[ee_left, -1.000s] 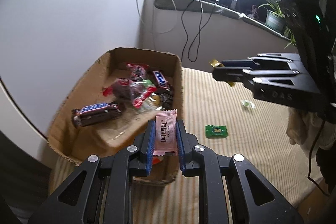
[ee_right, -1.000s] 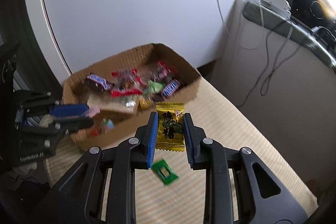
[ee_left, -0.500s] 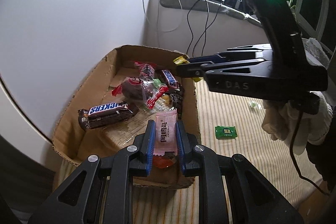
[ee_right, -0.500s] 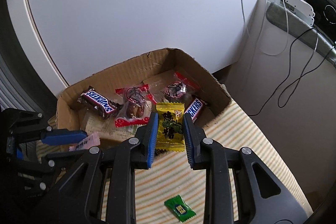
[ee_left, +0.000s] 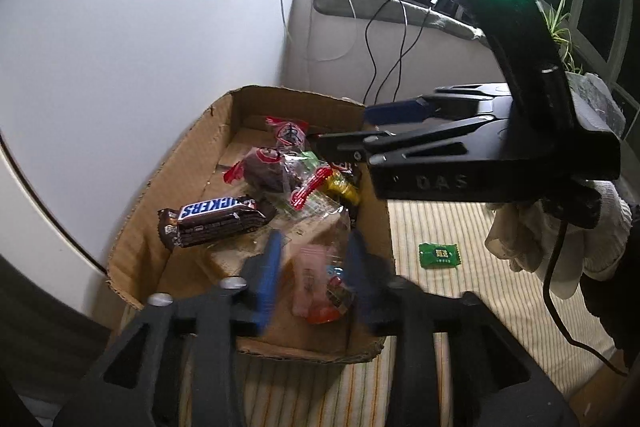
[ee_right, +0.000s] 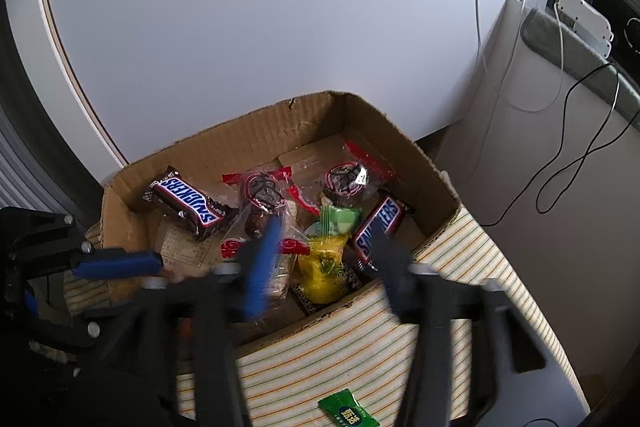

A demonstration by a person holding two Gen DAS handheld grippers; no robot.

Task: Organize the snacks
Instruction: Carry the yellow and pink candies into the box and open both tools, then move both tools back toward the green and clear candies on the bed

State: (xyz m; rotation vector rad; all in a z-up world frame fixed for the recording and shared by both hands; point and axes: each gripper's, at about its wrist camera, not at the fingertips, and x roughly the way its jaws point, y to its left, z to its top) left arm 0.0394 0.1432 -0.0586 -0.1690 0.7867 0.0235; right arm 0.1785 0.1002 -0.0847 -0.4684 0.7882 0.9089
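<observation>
Snacks blur inside cardboard box (ee_right: 412, 163); both hand-held grippers' jaws have just been opening, released.

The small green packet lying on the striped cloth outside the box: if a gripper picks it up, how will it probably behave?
The small green packet lies flat and thin on the striped cloth, so the fingers may have trouble getting under its edge. Its wrapper looks glossy, so it could slip. It is probably very light, and a push would likely slide it rather than roll it.

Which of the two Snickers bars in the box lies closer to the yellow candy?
The Snickers bar at the box's right side, right beside the yellow candy. The other Snickers bar lies apart at the left end.
</observation>
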